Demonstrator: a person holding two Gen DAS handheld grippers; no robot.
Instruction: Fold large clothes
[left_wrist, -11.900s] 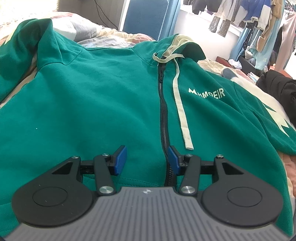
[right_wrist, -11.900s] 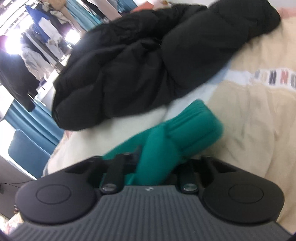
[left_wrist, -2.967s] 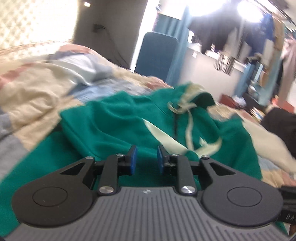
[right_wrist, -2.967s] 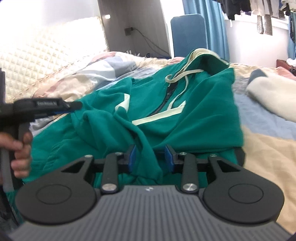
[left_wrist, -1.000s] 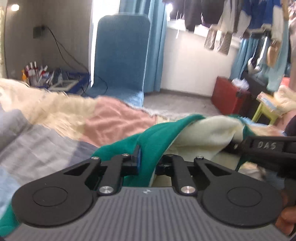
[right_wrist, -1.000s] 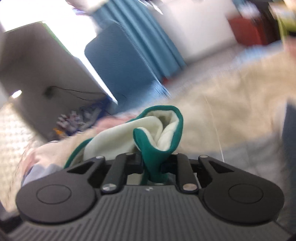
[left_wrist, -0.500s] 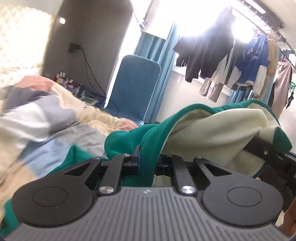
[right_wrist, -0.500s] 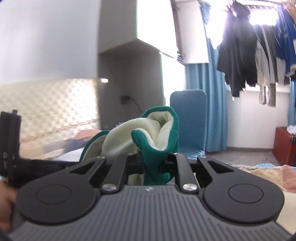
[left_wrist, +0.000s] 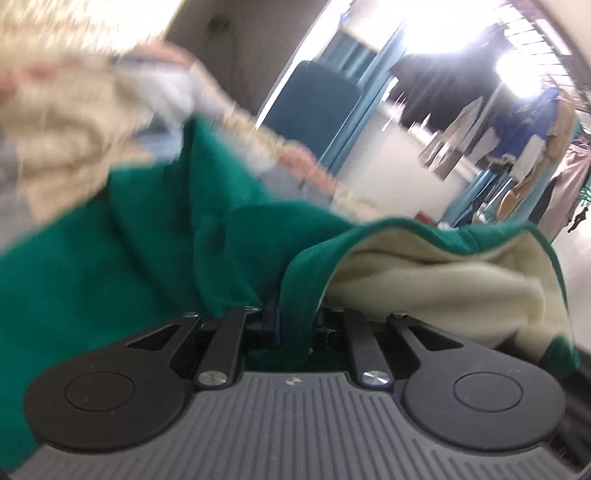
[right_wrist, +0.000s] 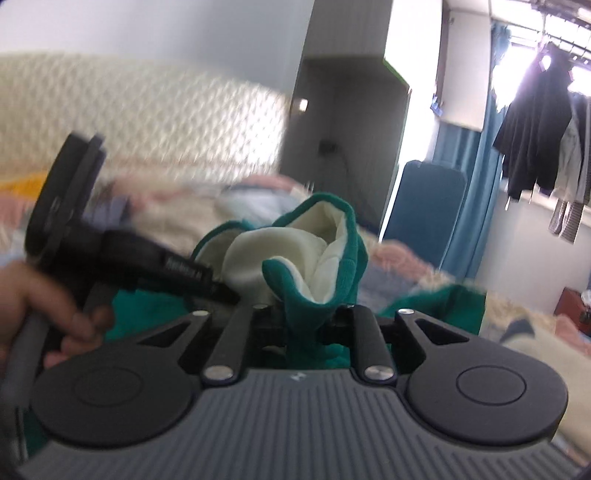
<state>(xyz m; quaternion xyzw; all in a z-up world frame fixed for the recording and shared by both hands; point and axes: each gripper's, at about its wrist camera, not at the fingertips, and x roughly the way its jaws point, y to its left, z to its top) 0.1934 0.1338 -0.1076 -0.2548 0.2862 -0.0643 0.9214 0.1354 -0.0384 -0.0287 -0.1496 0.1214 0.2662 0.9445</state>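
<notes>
The green hoodie (left_wrist: 155, 258) with its cream lining (left_wrist: 443, 280) lies bunched over the bed in the left wrist view. My left gripper (left_wrist: 295, 325) is shut on a fold of its green edge near the hood. In the right wrist view the hoodie (right_wrist: 325, 258) rises as a green and cream bunch, and my right gripper (right_wrist: 306, 325) is shut on it. The left gripper (right_wrist: 218, 288) reaches in from the left of that view, held by a hand (right_wrist: 33, 306), its tip close beside the bunch. Both views are motion-blurred.
A patchwork quilt (left_wrist: 62, 122) covers the bed (right_wrist: 517, 325), with a quilted headboard (right_wrist: 147, 129) behind. A blue chair (right_wrist: 432, 206) and blue curtains (right_wrist: 476, 206) stand by the window. Clothes hang on a rail (left_wrist: 517, 122) at the right.
Both grippers have swept across the bed, still shut on the hood end of the hoodie. The headboard and quilt now fill the left of both views; the hoodie's green body has come into view.
</notes>
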